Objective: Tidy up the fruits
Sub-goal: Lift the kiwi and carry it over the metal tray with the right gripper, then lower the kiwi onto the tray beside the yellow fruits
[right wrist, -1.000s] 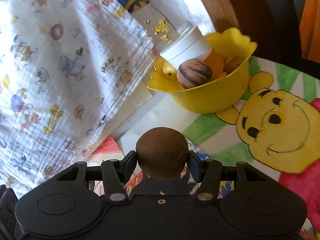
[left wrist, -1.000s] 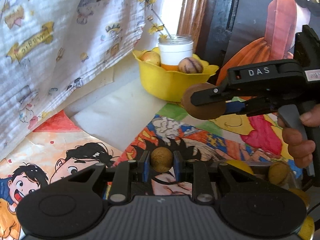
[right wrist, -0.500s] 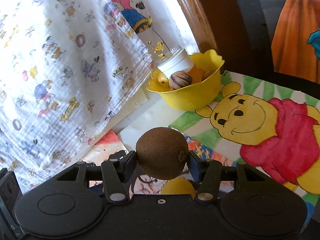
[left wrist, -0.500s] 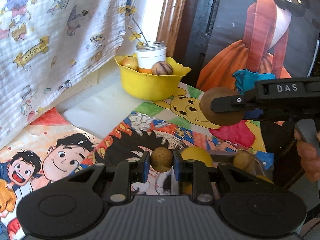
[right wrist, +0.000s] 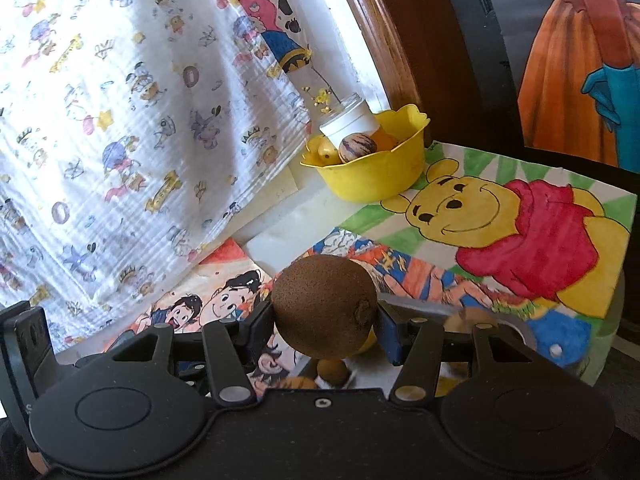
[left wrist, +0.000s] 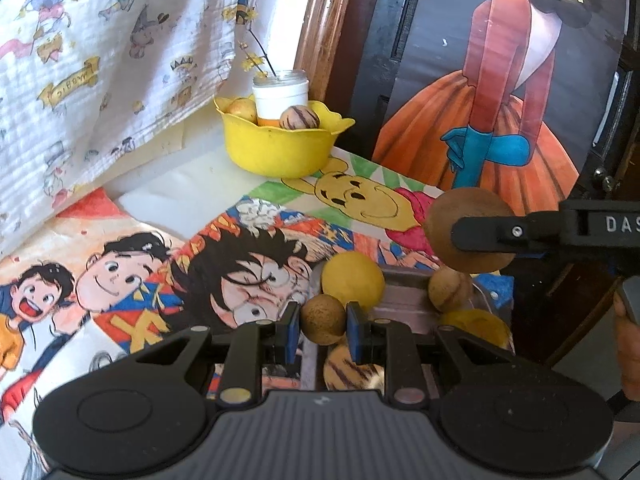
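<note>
Gripping now, left gripper (left wrist: 323,326): closed on small brown fruit (left wrist: 322,319), squarely between its fingers.
Right gripper (right wrist: 326,326): clamped on kiwi (right wrist: 325,312).
Yellow bowl (right wrist: 372,176): well ahead of both.

A white cloth (left wrist: 100,60) printed with small cartoon figures hangs across the upper left of both views. Below it, coloured drawings cover the surface: a yellow bear in a red shirt (right wrist: 516,224) at centre right, a spiky-haired character (left wrist: 248,276) at centre, and two smiling children (left wrist: 76,280) at lower left. A white jar (left wrist: 281,96) holding a thin twig with yellow blossoms (left wrist: 256,56) stands at upper centre. A painting of a figure in an orange skirt (left wrist: 500,120) fills the upper right, beside a brown wooden frame (left wrist: 320,20).
</note>
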`<state>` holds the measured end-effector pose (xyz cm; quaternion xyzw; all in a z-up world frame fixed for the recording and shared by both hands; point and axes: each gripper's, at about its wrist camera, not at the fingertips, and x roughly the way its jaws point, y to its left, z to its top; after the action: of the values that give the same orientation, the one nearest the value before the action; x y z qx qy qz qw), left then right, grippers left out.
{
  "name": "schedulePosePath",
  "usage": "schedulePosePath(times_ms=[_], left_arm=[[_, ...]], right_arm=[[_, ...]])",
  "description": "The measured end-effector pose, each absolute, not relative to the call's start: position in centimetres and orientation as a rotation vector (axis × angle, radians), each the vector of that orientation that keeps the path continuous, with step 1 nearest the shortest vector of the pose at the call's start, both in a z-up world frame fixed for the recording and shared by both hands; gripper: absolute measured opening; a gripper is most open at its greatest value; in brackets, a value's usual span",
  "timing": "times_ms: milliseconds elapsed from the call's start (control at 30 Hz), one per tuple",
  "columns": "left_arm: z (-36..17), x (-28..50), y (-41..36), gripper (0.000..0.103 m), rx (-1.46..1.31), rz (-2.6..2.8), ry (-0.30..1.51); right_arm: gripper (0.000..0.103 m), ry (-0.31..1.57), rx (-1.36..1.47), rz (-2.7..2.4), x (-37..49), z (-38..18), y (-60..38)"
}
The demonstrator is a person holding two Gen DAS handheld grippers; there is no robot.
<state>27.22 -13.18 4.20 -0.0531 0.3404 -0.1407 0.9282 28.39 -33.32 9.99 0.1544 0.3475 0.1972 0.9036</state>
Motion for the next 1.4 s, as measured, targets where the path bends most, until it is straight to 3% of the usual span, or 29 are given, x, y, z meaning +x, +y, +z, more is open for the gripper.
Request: schedulePosePath(times_ms=[767, 1400], left_arm=[[1.4, 21.3, -13.9, 0.026, -0.088, -0.323, 0.76], [0.5, 19.2, -14.0, 0.026, -0.04, -0.354, 0.776]], right_arm=[[0.057, 0.639, 0.256, 0.351, 17.4, 7.1, -33.7], [0.057, 0.677, 0.249, 0.345, 12.6, 4.2, -33.3]])
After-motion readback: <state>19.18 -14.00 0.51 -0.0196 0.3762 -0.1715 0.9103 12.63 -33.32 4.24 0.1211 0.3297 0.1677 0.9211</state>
